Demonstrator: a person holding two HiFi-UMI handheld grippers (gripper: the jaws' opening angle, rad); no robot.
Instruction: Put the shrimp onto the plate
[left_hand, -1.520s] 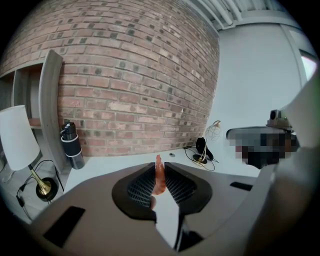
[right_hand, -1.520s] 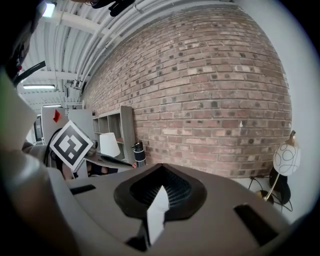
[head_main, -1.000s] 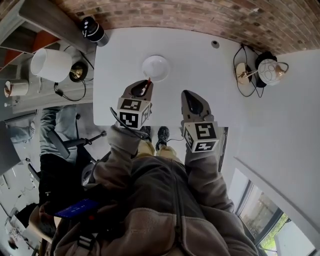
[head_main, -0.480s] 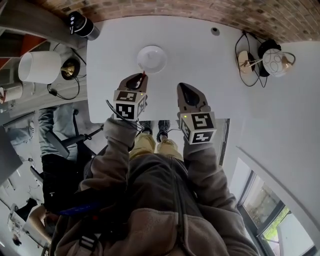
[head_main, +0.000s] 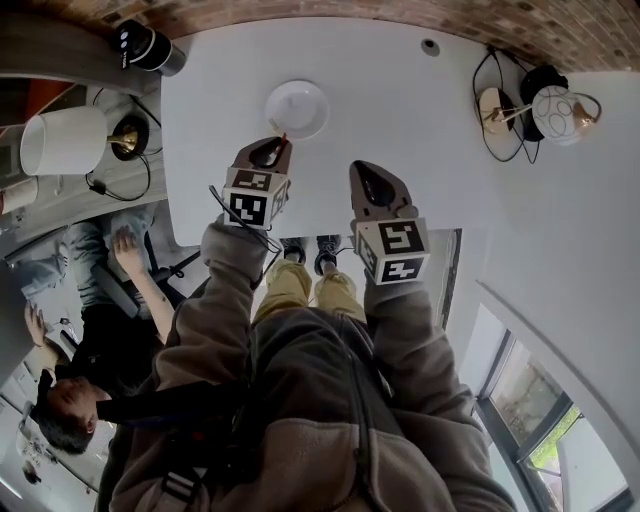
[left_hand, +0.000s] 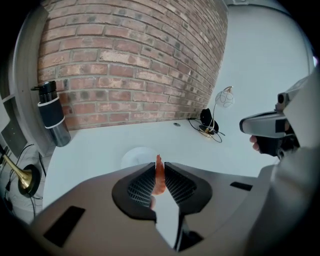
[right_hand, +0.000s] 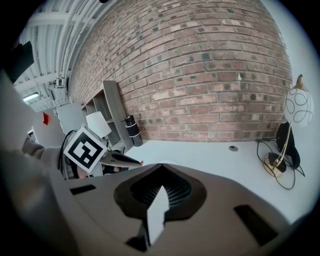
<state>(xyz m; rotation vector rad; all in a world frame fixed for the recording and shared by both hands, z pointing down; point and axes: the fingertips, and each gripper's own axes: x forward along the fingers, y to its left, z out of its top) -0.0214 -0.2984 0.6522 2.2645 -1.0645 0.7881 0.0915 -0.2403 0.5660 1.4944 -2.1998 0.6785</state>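
Left gripper (left_hand: 159, 169): jaws clamped on the shrimp (left_hand: 159, 179), just short of the plate's (head_main: 297, 108) near rim.
Shrimp: upright between those jaws.
Right gripper (right_hand: 161, 174): jaws together, empty, to the plate's right and apart from it.

Left gripper (head_main: 281, 143) pinches shrimp (left_hand: 159, 176); right gripper (head_main: 364, 176) closed

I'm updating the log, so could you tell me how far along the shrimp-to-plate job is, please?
Done: the shrimp is picked up, clamped between the jaws of the left gripper. In hand: that gripper hangs by the near edge of the white plate, which is empty. Left: carry the shrimp over the plate and release it. The right gripper is shut on nothing, off to the side.
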